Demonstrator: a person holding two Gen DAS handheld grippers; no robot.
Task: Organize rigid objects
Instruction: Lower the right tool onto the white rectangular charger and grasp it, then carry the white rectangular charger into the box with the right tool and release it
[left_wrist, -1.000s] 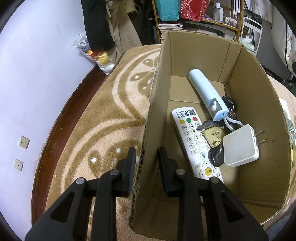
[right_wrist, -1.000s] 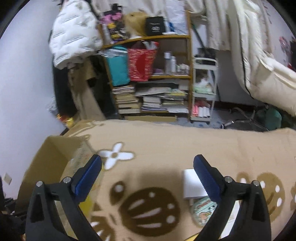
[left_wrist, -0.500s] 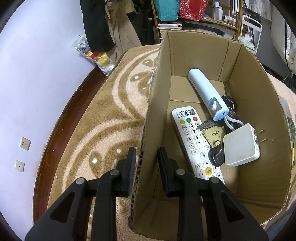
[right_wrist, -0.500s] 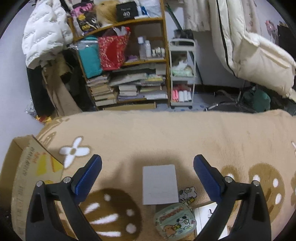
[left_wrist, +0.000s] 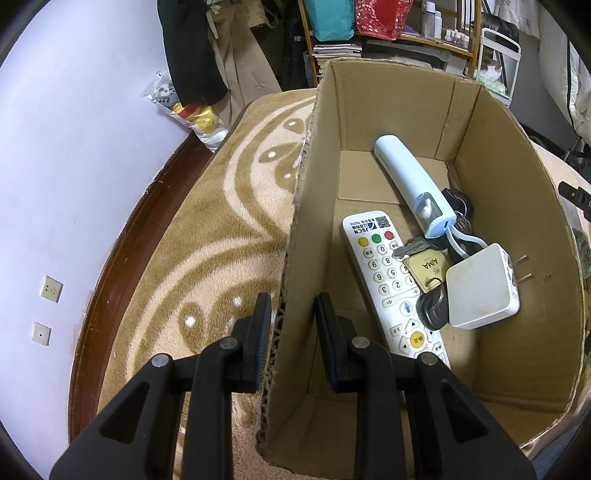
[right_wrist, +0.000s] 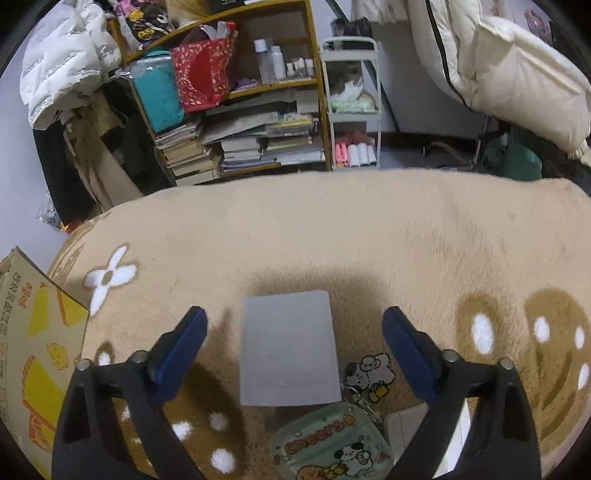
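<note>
My left gripper (left_wrist: 291, 314) is shut on the left wall of an open cardboard box (left_wrist: 314, 206), one finger outside, one inside. The box holds a white remote (left_wrist: 391, 280), a light-blue tube-shaped device (left_wrist: 410, 184), keys with a gold tag (left_wrist: 428, 266) and a white plug adapter (left_wrist: 480, 291). My right gripper (right_wrist: 293, 328) is open and empty, its fingers on either side of a flat grey card (right_wrist: 288, 354) on the tan blanket. A green cartoon tin (right_wrist: 332, 443) and a cartoon keychain (right_wrist: 369, 373) lie just below it. The box corner (right_wrist: 33, 332) shows at left.
The tan patterned blanket (right_wrist: 369, 240) covers the surface. A white flat object (right_wrist: 406, 424) lies by the tin. Behind stand a cluttered bookshelf (right_wrist: 240, 110) and a white cart (right_wrist: 351, 110). A wall (left_wrist: 74, 147) and dark wood rim (left_wrist: 122, 258) lie left of the box.
My right gripper has swung right and down over the blanket, bringing the grey card between its open fingers. My left gripper keeps its hold on the box wall.
</note>
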